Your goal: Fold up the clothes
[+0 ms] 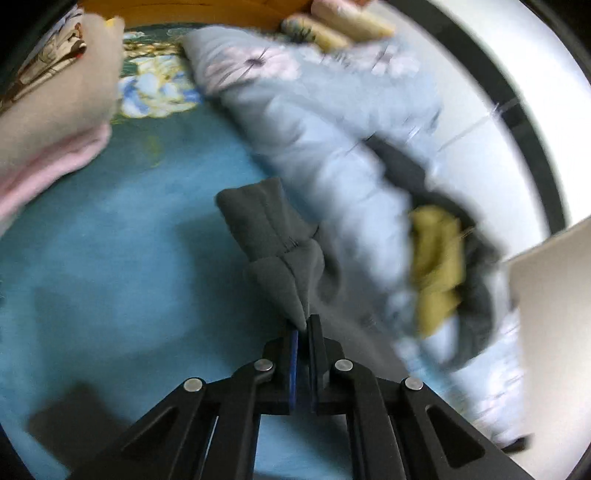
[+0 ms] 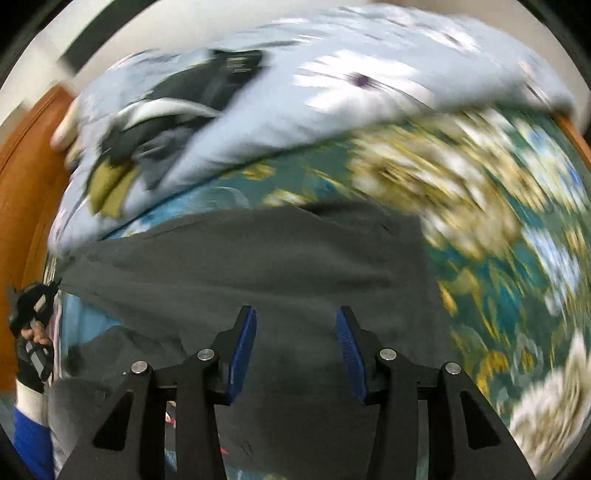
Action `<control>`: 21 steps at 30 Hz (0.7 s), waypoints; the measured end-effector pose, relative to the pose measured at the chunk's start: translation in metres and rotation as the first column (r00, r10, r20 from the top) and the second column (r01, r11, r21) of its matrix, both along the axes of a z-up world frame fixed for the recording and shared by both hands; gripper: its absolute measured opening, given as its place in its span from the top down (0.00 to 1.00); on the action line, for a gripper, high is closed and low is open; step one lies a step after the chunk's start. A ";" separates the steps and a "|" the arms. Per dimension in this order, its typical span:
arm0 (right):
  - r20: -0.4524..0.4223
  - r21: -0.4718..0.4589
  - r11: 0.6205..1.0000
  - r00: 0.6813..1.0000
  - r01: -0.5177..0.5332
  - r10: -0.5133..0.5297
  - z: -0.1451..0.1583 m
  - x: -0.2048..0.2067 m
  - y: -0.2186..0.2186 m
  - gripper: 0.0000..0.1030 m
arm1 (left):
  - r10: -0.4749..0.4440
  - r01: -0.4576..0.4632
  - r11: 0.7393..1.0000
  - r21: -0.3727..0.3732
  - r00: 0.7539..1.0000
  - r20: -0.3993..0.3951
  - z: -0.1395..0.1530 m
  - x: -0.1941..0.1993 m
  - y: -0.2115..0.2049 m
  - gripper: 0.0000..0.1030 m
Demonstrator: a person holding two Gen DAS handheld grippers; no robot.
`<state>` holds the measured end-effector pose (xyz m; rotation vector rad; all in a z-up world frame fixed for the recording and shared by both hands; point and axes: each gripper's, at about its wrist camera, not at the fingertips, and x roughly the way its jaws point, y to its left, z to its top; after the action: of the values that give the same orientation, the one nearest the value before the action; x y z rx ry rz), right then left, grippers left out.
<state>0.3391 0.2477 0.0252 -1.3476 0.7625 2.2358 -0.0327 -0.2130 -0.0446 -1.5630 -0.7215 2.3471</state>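
Observation:
A dark grey garment [image 2: 280, 258] lies spread on the blue floral bedsheet [image 2: 498, 240]. In the left wrist view my left gripper [image 1: 303, 325] is shut on a bunched corner of the grey garment [image 1: 273, 243], held above the blue sheet [image 1: 110, 258]. In the right wrist view my right gripper [image 2: 295, 325] is open, its blue pads [image 2: 243, 343] apart just above the grey cloth, holding nothing. The left gripper and the gloved hand [image 2: 33, 325] show at the far left. Both views are blurred by motion.
A pale blue floral quilt [image 1: 314, 122] lies bunched along the bed, with dark and olive clothes [image 1: 439, 266] on it. Folded pink and beige clothes [image 1: 55, 122] sit at the left. A wooden headboard [image 2: 26, 177] borders the bed. Rolled cloths [image 1: 343, 26] lie at the far end.

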 end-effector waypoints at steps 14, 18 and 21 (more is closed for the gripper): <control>0.318 0.189 0.704 0.721 -0.684 0.616 -0.085 -0.249 -0.092 0.55 | 0.016 -0.034 0.991 0.130 0.991 0.136 -0.036 0.017 -0.029 0.92; 0.397 0.207 0.638 0.660 -0.741 0.638 -0.101 -0.259 -0.103 0.73 | -0.027 0.014 0.993 0.114 0.994 0.108 -0.032 0.011 -0.020 0.92; 0.421 0.218 0.620 0.646 -0.754 0.637 -0.105 -0.260 -0.109 0.88 | -0.053 0.045 0.992 0.114 0.996 0.074 -0.027 0.006 -0.014 0.93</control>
<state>0.0793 0.1390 -0.0797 -1.9427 -0.4135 2.4217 -0.0269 -0.2266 -0.0714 -1.6109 -0.8079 2.1823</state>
